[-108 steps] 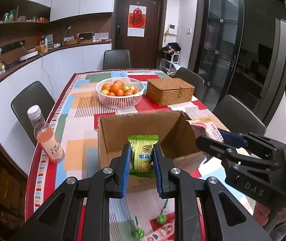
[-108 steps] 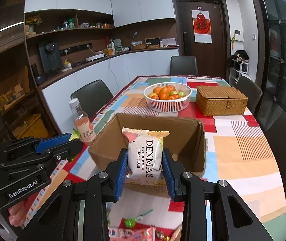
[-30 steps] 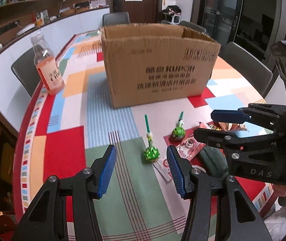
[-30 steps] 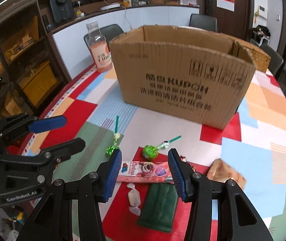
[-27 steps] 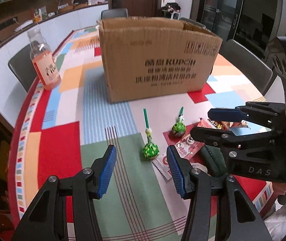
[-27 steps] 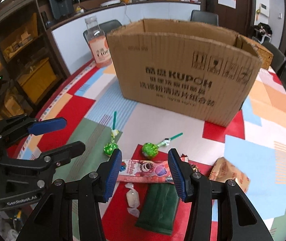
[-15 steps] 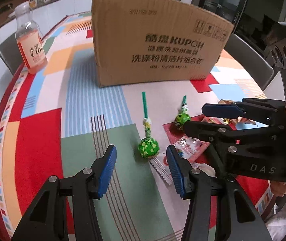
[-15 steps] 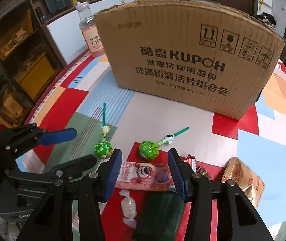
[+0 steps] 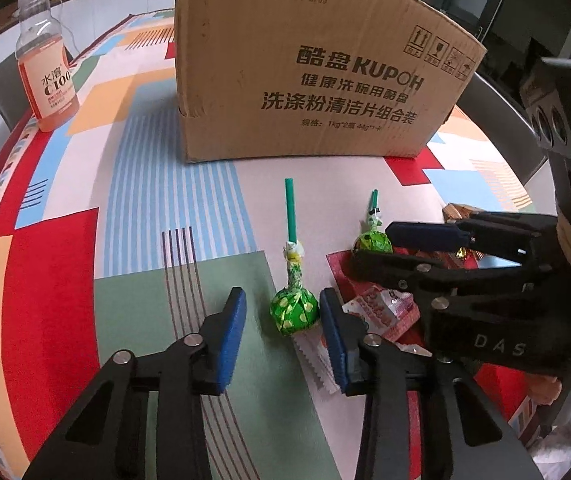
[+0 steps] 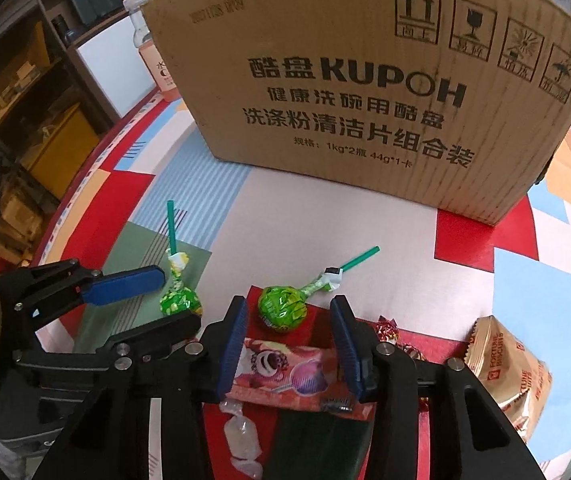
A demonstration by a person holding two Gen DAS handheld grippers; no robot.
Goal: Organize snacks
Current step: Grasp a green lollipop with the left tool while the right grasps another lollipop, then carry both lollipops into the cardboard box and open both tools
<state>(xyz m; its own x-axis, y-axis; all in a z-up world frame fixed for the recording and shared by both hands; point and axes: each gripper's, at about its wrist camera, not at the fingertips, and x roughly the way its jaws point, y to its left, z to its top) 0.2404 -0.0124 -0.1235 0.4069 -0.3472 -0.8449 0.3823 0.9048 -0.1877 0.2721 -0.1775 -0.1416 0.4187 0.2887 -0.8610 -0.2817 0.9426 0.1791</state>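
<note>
Two green-wrapped lollipops with green sticks lie on the patterned tablecloth in front of a cardboard box (image 9: 317, 72). My left gripper (image 9: 283, 320) straddles the head of the left lollipop (image 9: 294, 312); its jaws are closing, with a gap still on the left side. My right gripper (image 10: 289, 320) stands around the head of the right lollipop (image 10: 281, 308), jaws closing, pads clear of it on both sides. Each gripper shows in the other's view: the right gripper (image 9: 373, 246) and the left gripper (image 10: 179, 300). The box (image 10: 365, 80) fills the background.
A pink candy packet (image 10: 281, 364), a dark green packet (image 10: 313, 440), a clear wrapped sweet (image 10: 241, 436) and a gold biscuit packet (image 10: 505, 368) lie near the right gripper. A bottle of orange drink (image 9: 47, 76) stands at the table's left edge.
Both grippers have come down and forward onto the lollipops, which now sit between the pads. Both pairs of jaws have narrowed.
</note>
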